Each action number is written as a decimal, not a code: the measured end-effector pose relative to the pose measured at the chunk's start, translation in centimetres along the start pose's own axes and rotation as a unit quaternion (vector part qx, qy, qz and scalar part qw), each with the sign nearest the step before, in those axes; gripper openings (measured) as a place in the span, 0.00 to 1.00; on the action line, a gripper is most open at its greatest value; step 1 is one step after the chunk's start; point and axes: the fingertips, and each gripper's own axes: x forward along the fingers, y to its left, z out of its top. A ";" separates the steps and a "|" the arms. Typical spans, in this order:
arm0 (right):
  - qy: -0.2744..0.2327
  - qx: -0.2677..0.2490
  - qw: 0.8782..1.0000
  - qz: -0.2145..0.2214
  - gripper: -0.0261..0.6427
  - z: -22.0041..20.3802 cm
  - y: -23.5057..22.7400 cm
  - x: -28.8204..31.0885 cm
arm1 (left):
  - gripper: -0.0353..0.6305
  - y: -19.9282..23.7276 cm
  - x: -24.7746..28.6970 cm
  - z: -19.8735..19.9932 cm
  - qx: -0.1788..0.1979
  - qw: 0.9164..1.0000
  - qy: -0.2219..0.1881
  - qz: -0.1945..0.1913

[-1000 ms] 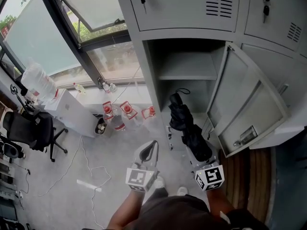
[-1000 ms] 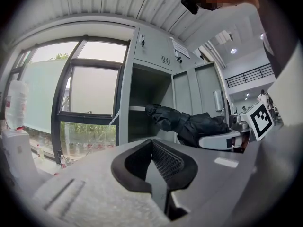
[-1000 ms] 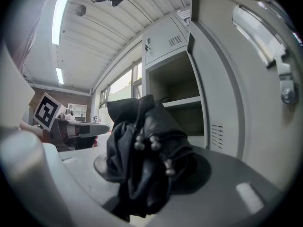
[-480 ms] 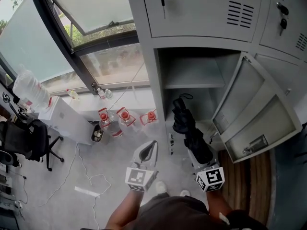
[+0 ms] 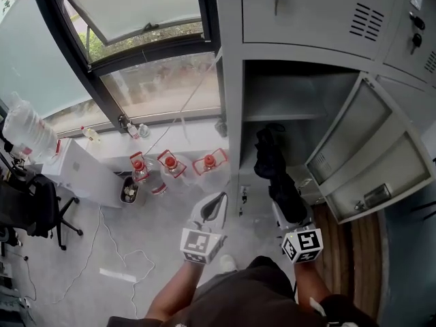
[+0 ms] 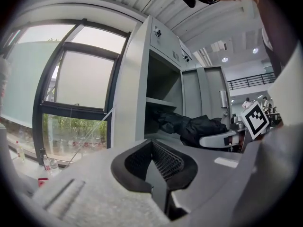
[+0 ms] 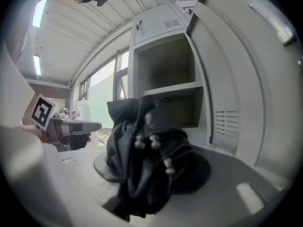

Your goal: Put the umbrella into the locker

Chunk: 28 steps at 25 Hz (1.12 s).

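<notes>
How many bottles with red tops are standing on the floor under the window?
3, in a row below the window: left bottle, middle bottle, and right bottle nearest the locker. I see no others, but some may be hidden.

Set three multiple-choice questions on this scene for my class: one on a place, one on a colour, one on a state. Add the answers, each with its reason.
1. Where do the red-capped bottles stand?
A in the locker
B on the floor below the window
C on a chair

2. What colour is the umbrella?
A black
B red
C yellow

3. What is the right tool doing?
A hanging empty
B gripping a bottle
C gripping the umbrella

Answers:
1 B: they stand on the grey floor under the window.
2 A: its folded cloth is black.
3 C: the cloth fills its jaws.
</notes>
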 end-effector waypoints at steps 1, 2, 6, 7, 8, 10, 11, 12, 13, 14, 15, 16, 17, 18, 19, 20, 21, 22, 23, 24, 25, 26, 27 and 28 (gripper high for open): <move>0.001 0.001 1.000 -0.008 0.37 0.0 -0.1 0.3 | 0.06 0.1 0.2 -0.2 0.002 1.000 0.002 -0.007; 0.003 0.001 1.000 -0.017 0.37 -0.1 -0.3 0.6 | 0.06 0.3 0.4 -0.3 0.003 1.000 0.004 -0.013; 0.012 -0.016 0.999 -0.040 0.37 0.1 -1.5 2.0 | 0.06 1.3 1.3 -0.5 0.004 1.000 0.008 -0.019; 0.013 -0.020 0.999 -0.043 0.37 0.2 -1.8 2.4 | 0.06 1.6 1.7 -0.4 0.004 1.000 0.007 -0.019; 0.013 -0.023 0.999 -0.044 0.37 0.4 -2.1 2.9 | 0.06 1.9 2.1 -0.4 0.004 1.000 0.007 -0.017; 0.015 -0.024 0.999 -0.046 0.37 0.6 -2.7 3.9 | 0.06 2.3 2.9 -0.4 0.001 1.000 0.007 -0.012; 0.017 -0.024 0.998 -0.047 0.37 0.7 -2.9 4.3 | 0.06 2.4 3.2 -0.4 -0.002 1.000 0.008 -0.010; 0.018 -0.025 0.998 -0.048 0.37 0.8 -3.2 4.7 | 0.06 2.4 3.5 -0.5 -0.004 1.000 0.009 -0.010; 0.018 -0.027 0.998 -0.048 0.37 1.0 -3.4 5.1 | 0.06 2.4 3.8 -0.5 -0.005 1.000 0.010 -0.011; 0.017 -0.030 0.998 -0.049 0.37 1.3 -3.6 5.6 | 0.06 2.4 4.1 -0.6 -0.004 1.000 0.011 -0.013; 0.016 -0.032 0.998 -0.050 0.37 1.5 -3.8 6.1 | 0.06 2.4 4.4 -0.6 -0.003 1.000 0.011 -0.016; 0.014 -0.034 0.998 -0.050 0.37 1.8 -4.1 6.6 | 0.06 2.4 4.8 -0.7 -0.002 1.000 0.012 -0.017; 0.014 -0.034 0.998 -0.050 0.37 2.0 -4.3 7.2 | 0.06 2.4 5.1 -0.7 -0.002 1.000 0.013 -0.018; 0.013 -0.034 0.998 -0.051 0.37 2.1 -4.5 7.7 | 0.06 2.4 5.3 -0.8 -0.003 1.000 0.013 -0.018; 0.013 -0.033 0.998 -0.052 0.37 2.2 -4.7 8.3 | 0.06 2.4 5.5 -0.9 -0.006 1.000 0.014 -0.016; 0.014 -0.032 0.998 -0.053 0.37 2.3 -4.9 8.8 | 0.06 2.6 5.6 -1.1 -0.008 1.000 0.015 -0.014; 0.014 -0.031 0.998 -0.054 0.37 2.4 -5.0 9.4 | 0.06 2.7 5.7 -1.2 -0.010 1.000 0.016 -0.011; 0.015 -0.031 0.998 -0.055 0.37 2.4 -5.1 9.9 | 0.06 2.9 5.8 -1.2 -0.011 1.000 0.017 -0.009; 0.017 -0.032 0.998 -0.057 0.37 2.5 -5.3 10.4 | 0.06 3.0 5.9 -1.3 -0.012 1.000 0.017 -0.007; 0.018 -0.034 0.997 -0.060 0.37 2.5 -5.4 10.8 | 0.06 3.0 6.0 -1.4 -0.014 1.000 0.018 -0.006; 0.020 -0.036 0.997 -0.063 0.37 2.6 -5.6 11.2 | 0.06 3.1 6.0 -1.5 -0.015 1.000 0.019 -0.006; 0.020 -0.037 0.997 -0.065 0.37 2.7 -5.8 11.7 | 0.06 3.3 6.1 -1.7 -0.016 1.000 0.020 -0.004; 0.020 -0.037 0.997 -0.068 0.37 2.8 -5.9 12.2 | 0.06 3.5 6.1 -1.8 -0.017 1.000 0.021 -0.001; 0.021 -0.035 0.997 -0.070 0.37 2.8 -6.0 12.8 | 0.06 3.9 6.1 -1.9 -0.017 1.000 0.022 0.002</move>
